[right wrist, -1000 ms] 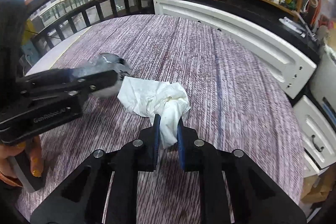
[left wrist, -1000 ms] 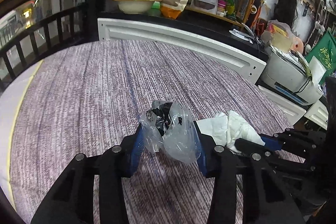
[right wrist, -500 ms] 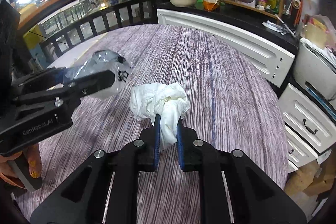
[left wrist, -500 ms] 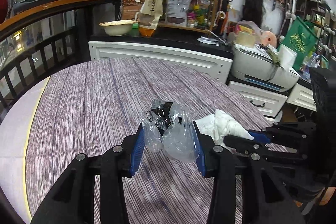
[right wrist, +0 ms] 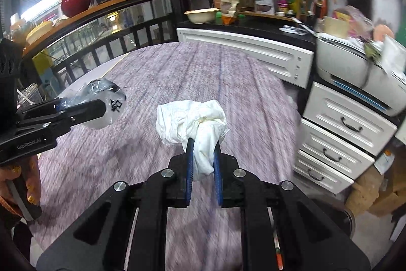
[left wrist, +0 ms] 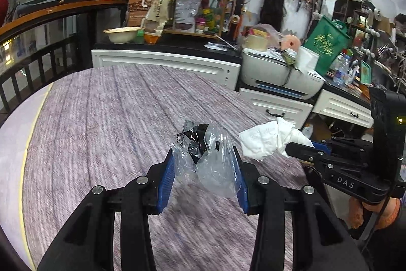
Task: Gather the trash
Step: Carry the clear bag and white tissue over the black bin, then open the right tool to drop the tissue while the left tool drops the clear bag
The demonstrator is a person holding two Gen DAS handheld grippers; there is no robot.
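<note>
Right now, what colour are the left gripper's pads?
Blue pads, clearest in the left wrist view.

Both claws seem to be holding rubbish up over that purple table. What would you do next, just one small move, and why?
Probably carry both pieces off the table toward a bin, without letting go. The left gripper is clamped on the crumpled clear plastic wrapper and the right gripper on the wadded white tissue, both clear of the purple striped tablecloth. No bin is in view yet.
</note>
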